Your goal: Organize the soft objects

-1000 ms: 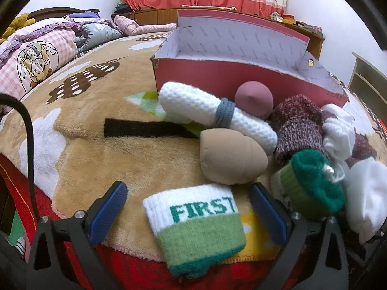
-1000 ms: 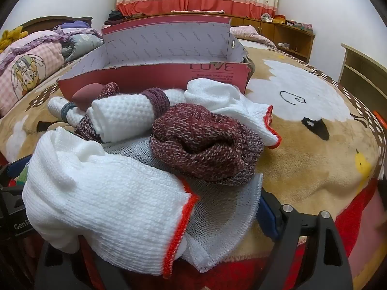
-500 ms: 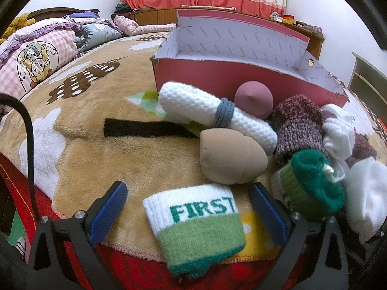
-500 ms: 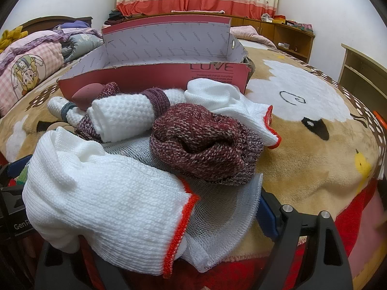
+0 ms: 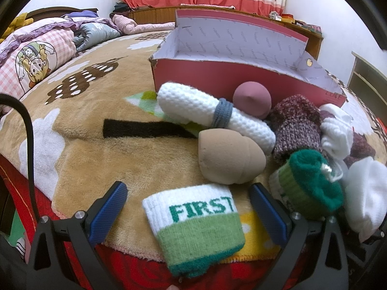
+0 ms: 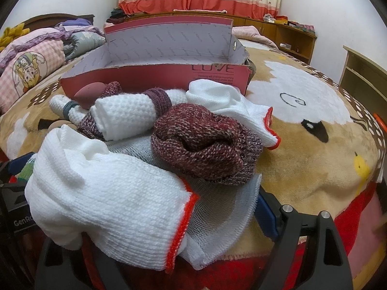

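The left claw (image 5: 187, 209) sits low with its two blue-padded fingers (image 5: 108, 211) spread wide apart, nothing gripped between them. The right claw (image 6: 154, 220) is level and forward-pointing; only its right blue finger (image 6: 264, 217) shows, so its spread cannot be judged.

Both wrist views, low and close, share the red box (image 5: 241, 77) (image 6: 154, 75).

soft pile (image 6: 208, 142) on blanket | before open red box (image 5: 217, 82) (empty) | wristband (image 5: 193, 227) nearest
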Tool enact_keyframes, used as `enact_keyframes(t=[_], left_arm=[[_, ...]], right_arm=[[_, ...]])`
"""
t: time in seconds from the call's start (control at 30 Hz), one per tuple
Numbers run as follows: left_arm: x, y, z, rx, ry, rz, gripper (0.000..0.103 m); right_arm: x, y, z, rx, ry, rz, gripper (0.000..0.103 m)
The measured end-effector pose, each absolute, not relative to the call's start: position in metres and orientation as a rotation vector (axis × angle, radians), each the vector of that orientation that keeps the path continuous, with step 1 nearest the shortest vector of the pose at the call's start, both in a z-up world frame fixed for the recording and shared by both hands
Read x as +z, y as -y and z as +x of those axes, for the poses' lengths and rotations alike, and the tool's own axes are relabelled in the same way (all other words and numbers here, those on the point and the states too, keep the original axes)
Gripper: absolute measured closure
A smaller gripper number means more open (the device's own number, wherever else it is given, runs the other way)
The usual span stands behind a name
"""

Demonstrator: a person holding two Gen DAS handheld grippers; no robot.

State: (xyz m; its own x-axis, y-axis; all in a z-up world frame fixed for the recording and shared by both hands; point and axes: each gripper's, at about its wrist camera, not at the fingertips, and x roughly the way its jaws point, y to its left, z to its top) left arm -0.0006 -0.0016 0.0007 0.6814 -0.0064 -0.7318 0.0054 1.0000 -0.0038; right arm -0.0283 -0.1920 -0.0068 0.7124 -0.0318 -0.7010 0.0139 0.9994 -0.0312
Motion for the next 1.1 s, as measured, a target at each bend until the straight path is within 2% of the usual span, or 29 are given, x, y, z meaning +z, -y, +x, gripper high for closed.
enact_keyframes(t=[1.1], left_arm=[[0.026, -0.013, -0.015, -0.077, -0.865, 0.023, 0.000]], right_arm=[[0.020, 0.200, -0.042, 0.126, -0.790, -0.031, 0.015]])
